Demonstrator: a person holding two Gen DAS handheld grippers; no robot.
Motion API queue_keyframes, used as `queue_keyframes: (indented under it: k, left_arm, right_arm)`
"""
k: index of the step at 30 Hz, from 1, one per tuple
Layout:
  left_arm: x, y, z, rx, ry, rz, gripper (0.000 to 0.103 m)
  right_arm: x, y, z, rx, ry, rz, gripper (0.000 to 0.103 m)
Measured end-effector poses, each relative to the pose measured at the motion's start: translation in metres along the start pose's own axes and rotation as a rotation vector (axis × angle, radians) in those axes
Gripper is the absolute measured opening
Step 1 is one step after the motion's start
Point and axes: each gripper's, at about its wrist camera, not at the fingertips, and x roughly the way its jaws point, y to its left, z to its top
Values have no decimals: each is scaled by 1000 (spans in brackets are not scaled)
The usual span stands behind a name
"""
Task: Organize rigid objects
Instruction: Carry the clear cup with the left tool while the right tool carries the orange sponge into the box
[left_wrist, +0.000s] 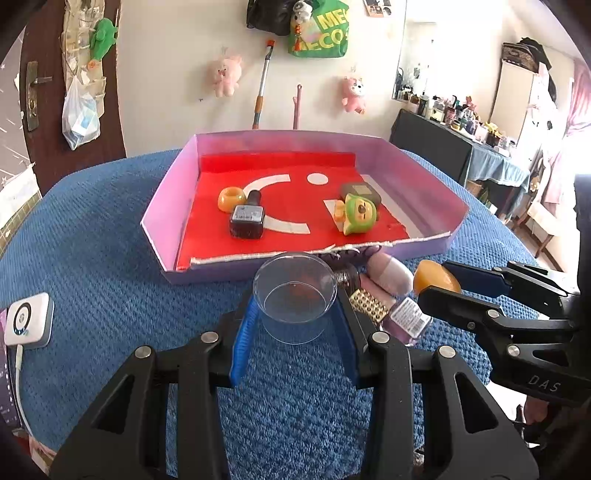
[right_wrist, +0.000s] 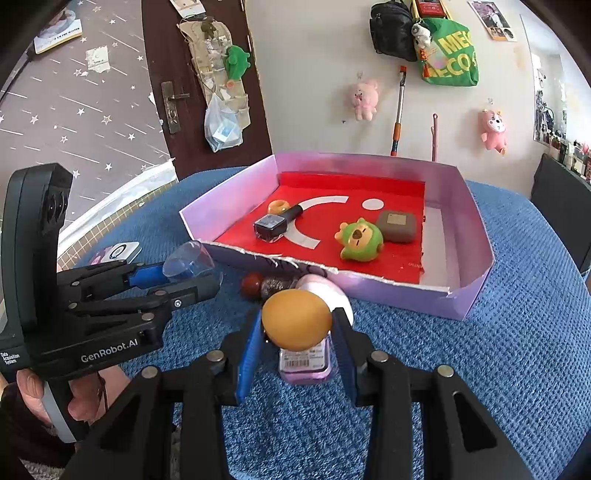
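Observation:
My left gripper is shut on a clear plastic cup, held just in front of the pink box; the cup also shows in the right wrist view. My right gripper is shut on an orange egg-shaped object, seen in the left wrist view too. The red-floored box holds a dark nail polish bottle, an orange ring, a green toy and a brown case. A pink nail polish bottle lies on the blue cloth under the egg.
A pale pink capsule and a dark red-capped bottle lie against the box's front wall. A white device with a cable lies at the left on the blue cloth. A wall with hanging toys stands behind.

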Motion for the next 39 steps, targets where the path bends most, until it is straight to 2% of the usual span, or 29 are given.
queue_keyframes:
  k: [20,39]
  left_arm:
    - [19,8,34,-2,1,-3,38]
    - [59,22,48,-32,101,-12,38]
  right_arm:
    - [14,-15,34,3,-10,-6,40]
    - [51,-36,51,37,63,-5,40]
